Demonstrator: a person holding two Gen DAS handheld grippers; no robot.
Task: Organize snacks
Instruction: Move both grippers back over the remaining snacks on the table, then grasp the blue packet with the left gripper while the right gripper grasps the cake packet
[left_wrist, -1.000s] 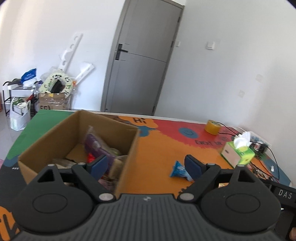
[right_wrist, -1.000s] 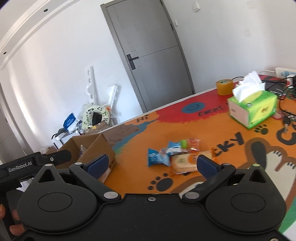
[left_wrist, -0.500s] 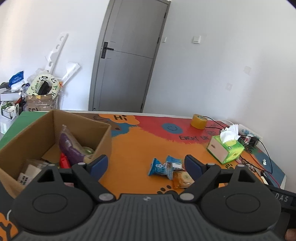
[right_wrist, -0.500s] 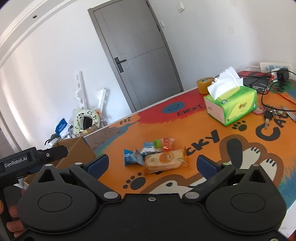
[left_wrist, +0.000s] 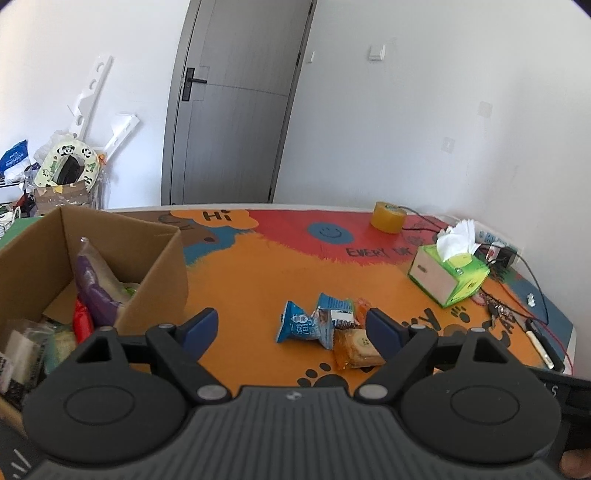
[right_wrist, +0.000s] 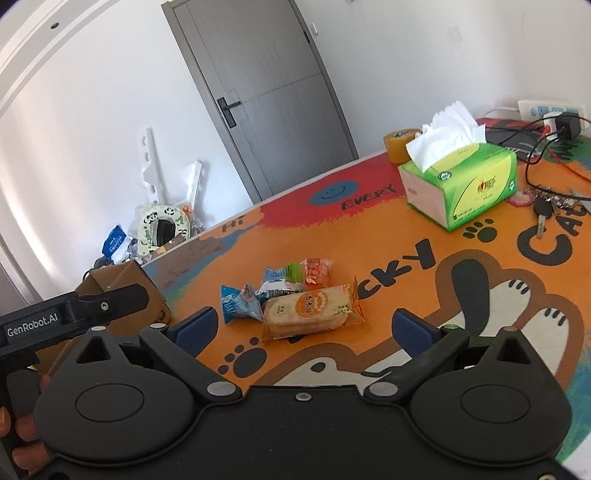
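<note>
Two hand-held grippers above a table (left_wrist: 258, 280) covered by a bright cartoon mat.

Left gripper (left_wrist: 291, 328): jaws wide apart and closing slightly, nothing between the pads. It hangs over bare orange mat, between the cardboard box (left_wrist: 155, 266) and the heap of snacks.

Right gripper (right_wrist: 303, 325): jaws spread, pads clear of everything. The cracker packet (right_wrist: 310, 310) lies on the mat just beyond and between the fingertips, untouched.

Snacks: a small cluster near the middle of the table, made up of the cracker packet, a blue wrapper (left_wrist: 297, 326), a second blue packet (left_wrist: 334, 306) and an orange sweet (right_wrist: 316, 271), touching or overlapping one another. More snacks already lie in the open box, among them a purple bag (left_wrist: 92, 291) leaning against the inner wall.

Edges and free room: the box stands at the left end of the table, its near right corner beside the left gripper's left finger. A broad strip of bare mat separates box and cluster. To the right, well apart from the cluster, stands a tissue box (right_wrist: 461, 184); behind it a tape roll (left_wrist: 388, 216) and cables (right_wrist: 546, 147) along the far edge, with keys (right_wrist: 546, 210) close by. The right gripper's body shows at the lower right of the left view, just beside the left gripper.
</note>
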